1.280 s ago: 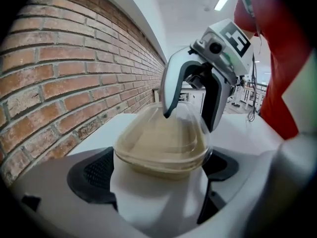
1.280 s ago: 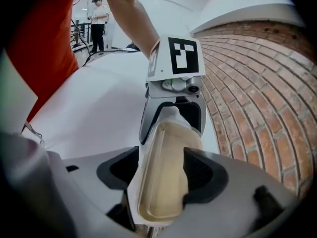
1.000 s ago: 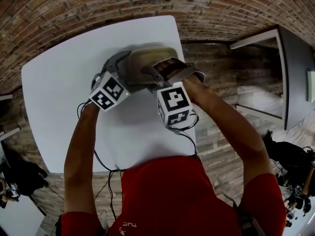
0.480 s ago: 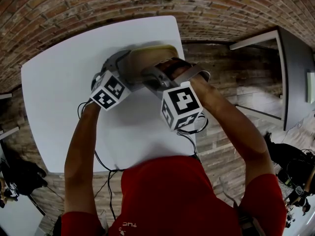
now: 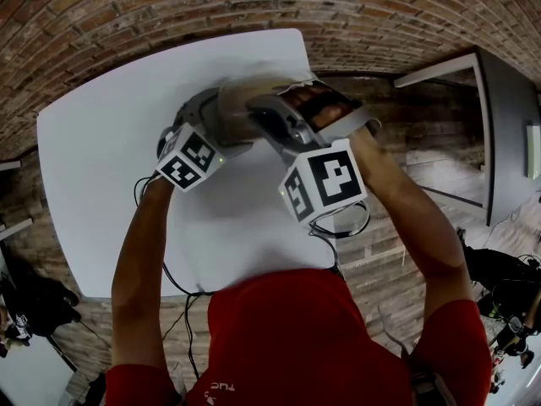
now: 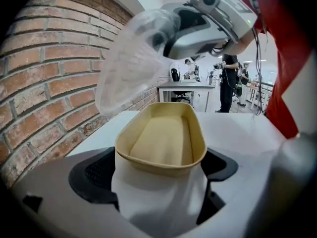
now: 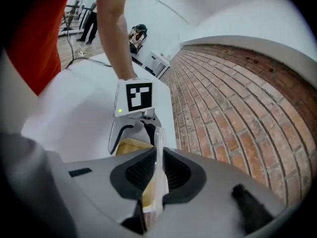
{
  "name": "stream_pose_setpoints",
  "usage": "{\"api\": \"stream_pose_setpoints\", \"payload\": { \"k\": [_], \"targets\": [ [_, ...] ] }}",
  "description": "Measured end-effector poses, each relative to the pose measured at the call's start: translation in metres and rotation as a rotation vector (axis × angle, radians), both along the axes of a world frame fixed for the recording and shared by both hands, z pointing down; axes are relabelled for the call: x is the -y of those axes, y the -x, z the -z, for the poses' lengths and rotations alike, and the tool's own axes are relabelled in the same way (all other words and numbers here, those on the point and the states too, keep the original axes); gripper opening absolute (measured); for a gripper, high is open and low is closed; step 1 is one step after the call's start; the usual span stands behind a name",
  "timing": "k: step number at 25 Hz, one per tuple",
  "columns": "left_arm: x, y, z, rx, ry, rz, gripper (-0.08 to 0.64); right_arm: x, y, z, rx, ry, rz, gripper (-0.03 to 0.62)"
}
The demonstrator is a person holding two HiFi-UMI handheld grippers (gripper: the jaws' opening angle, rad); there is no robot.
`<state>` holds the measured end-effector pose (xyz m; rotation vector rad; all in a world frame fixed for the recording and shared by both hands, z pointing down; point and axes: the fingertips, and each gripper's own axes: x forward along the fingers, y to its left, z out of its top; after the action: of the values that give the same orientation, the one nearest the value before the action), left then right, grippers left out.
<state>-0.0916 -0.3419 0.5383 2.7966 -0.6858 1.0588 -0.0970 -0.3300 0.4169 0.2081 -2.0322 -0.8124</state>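
A red brick wall [image 5: 169,7] runs behind the square white table [image 5: 101,150]. Over the table's far corner, next to the wall, the left gripper [image 6: 159,185] has its jaws clamped on the near end of a beige oval paper container [image 6: 161,143], holding it level with its top open. The right gripper [image 7: 154,182] is pinched tight on the edge of a thin clear plastic lid [image 6: 130,66], which hangs tilted above the far end of the container, apart from its rim.
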Motion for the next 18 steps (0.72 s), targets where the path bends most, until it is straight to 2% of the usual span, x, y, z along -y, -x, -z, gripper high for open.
{"api": "stream_pose_setpoints", "payload": {
  "k": [7,12,13,16,18],
  "targets": [
    [-0.01,0.002,0.021,-0.116,-0.011,0.013,0.552,0.061,-0.019,0.018,0.103,0.37,-0.083,0.055],
    [-0.015,0.018,0.04,-0.221,-0.027,0.1,0.536,0.098,-0.024,0.006,0.112,0.611,-0.104,0.055],
    [-0.012,0.022,0.048,-0.249,-0.045,0.132,0.473,0.102,-0.023,0.003,0.102,0.663,-0.099,0.055],
    [-0.003,0.032,0.073,-0.334,-0.1,0.232,0.181,0.111,-0.015,-0.011,0.048,0.795,-0.072,0.055],
    [0.001,0.034,0.084,-0.372,-0.11,0.267,0.107,0.118,-0.005,-0.02,0.019,0.839,-0.055,0.055]
  ]
}}
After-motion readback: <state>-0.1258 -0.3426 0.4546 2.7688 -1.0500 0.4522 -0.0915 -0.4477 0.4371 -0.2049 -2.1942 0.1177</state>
